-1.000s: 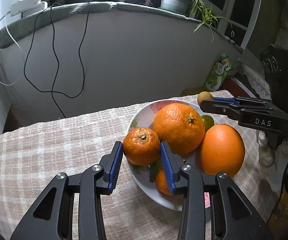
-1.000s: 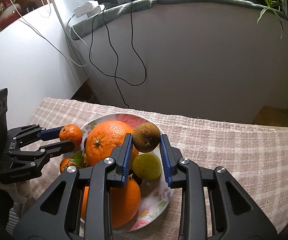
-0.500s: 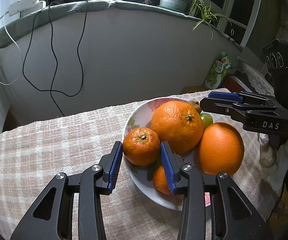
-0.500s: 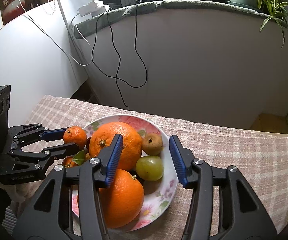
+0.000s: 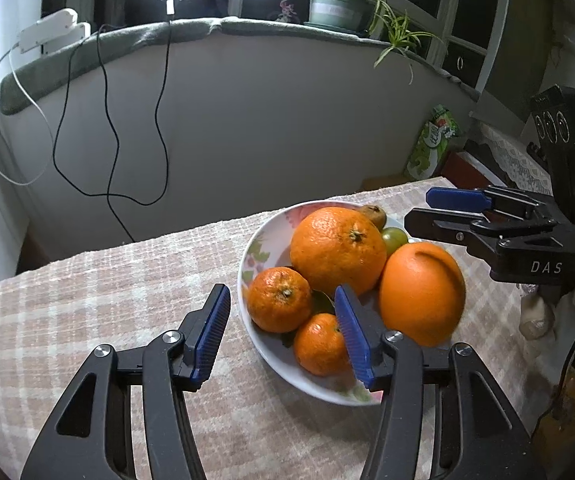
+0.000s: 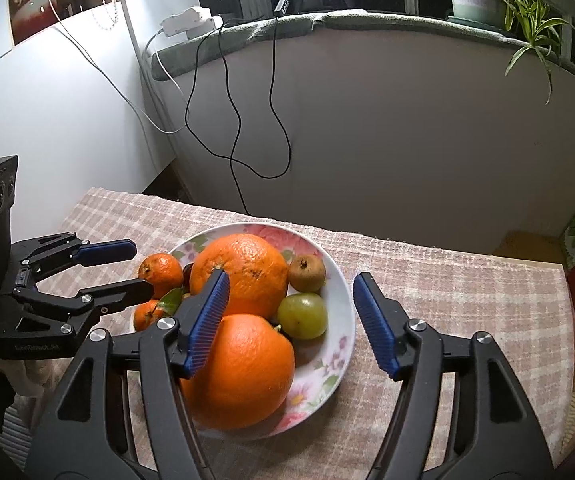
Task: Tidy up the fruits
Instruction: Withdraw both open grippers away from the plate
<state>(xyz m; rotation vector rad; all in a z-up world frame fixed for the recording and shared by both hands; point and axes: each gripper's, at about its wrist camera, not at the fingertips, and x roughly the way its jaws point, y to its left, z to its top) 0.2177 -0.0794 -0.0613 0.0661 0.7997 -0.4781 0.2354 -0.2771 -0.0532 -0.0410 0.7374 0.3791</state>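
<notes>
A flowered plate (image 6: pixel 343 300) sits on the checked cloth of the worktop (image 5: pixel 87 320), heaped with fruit. Two large oranges fill its middle and near side: one far (image 6: pixel 243 274), one near (image 6: pixel 239 372), touching. Two small mandarins lie on the left edge, one (image 5: pixel 279 300) beside the other (image 5: pixel 317 344), with a leaf between them. On the right side sit a green fruit (image 6: pixel 302 316) and a brown, rough-skinned one (image 6: pixel 307 273), just beside each other.

The left hand-held gripper (image 5: pixel 283 336) has its jaws opening; the mandarins lie between and beyond the pads, and no pad presses on them. The right hand-held gripper (image 6: pixel 291 320) is also opening, over the near orange and the green fruit, grasping nothing.

Handling, as a judgement: the large oranges look heavy and firm, with pebbled skin that should give the ribbed pads purchase; take them across the widest girth, which needs nearly full spread. The mandarins look light with loose, soft skin; a gentle squeeze at the equator, clear of the stem. The green fruit looks smooth and could slip or bruise. The pile is crowded, so lifting one piece may roll its neighbours off the shallow rim.
</notes>
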